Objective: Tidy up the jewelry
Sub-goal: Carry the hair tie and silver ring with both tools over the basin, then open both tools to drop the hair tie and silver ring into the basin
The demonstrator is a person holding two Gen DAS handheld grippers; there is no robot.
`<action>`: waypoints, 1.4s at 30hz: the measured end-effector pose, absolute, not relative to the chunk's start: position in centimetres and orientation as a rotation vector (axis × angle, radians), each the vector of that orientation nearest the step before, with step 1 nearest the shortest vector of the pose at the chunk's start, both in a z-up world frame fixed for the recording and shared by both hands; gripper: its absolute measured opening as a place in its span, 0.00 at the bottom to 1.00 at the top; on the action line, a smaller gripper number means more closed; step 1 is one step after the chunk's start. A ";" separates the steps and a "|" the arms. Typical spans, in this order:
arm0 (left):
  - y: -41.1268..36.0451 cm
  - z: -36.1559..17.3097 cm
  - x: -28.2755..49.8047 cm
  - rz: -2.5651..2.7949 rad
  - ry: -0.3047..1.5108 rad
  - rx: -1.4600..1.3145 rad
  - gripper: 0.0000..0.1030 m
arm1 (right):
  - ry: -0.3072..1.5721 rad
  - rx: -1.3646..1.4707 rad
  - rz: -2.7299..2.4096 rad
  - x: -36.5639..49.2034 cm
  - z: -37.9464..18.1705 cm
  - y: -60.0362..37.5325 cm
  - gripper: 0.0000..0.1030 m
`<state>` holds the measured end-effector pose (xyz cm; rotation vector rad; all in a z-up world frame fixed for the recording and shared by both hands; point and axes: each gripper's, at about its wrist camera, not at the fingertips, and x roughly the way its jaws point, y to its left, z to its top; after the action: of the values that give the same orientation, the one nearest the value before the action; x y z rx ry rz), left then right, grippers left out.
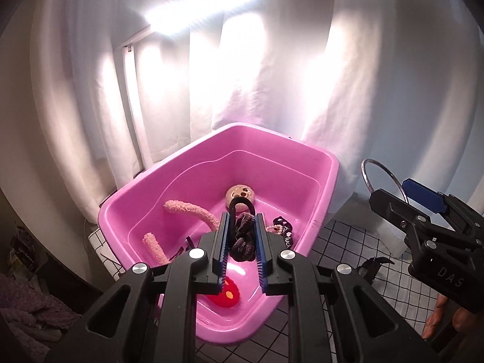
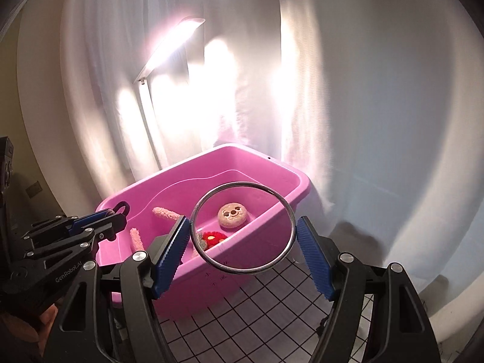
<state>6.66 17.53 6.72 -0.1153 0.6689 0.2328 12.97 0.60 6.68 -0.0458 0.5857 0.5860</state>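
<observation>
Domestic room, staged for recording: white curtains (image 1: 272, 90) hang beyond the jaws, a lit lamp (image 1: 205, 6) stands before them, and a grid-patterned cloth (image 2: 257, 308) lies below, bearing a pink tub (image 1: 326, 163).

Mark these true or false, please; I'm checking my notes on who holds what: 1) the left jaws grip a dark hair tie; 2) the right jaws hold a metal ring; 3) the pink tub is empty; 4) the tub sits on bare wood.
1) The left gripper grips the dark hair tie: true.
2) The right gripper holds the metal ring: true.
3) False: the pink tub holds a round smiley piece, fuzzy pink pieces and a red item.
4) False: it sits on a white grid-patterned cloth.
</observation>
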 end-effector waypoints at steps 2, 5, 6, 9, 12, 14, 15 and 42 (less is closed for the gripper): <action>19.3 6.4 7.9 0.248 0.687 -0.119 0.16 | 0.600 -0.045 0.593 14.2 6.5 2.3 0.68; 21.7 5.8 9.6 0.262 0.728 -0.133 0.16 | 0.624 -0.056 0.609 16.1 6.2 5.1 0.68; 22.3 5.6 10.1 0.266 0.744 -0.134 0.16 | 0.630 -0.060 0.612 16.5 6.2 5.9 0.68; 23.8 5.0 11.4 0.270 0.784 -0.134 0.16 | 0.654 -0.069 0.621 17.8 5.9 8.1 0.68; 25.1 4.0 12.5 0.277 0.824 -0.136 0.16 | 0.693 -0.085 0.617 19.2 5.4 9.8 0.68; 25.9 3.2 13.1 0.282 0.857 -0.147 0.16 | 0.719 -0.092 0.615 20.1 4.9 10.8 0.68; 26.4 2.7 13.4 0.283 0.875 -0.156 0.16 | 0.735 -0.100 0.614 20.5 4.8 11.3 0.68; 29.7 -2.0 16.5 0.290 1.123 -0.225 0.17 | 1.000 -0.189 0.577 26.3 0.0 15.9 0.68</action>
<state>16.52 29.74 -2.05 -0.2252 1.1231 0.2902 26.30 15.87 0.04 -0.1893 0.9998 0.5769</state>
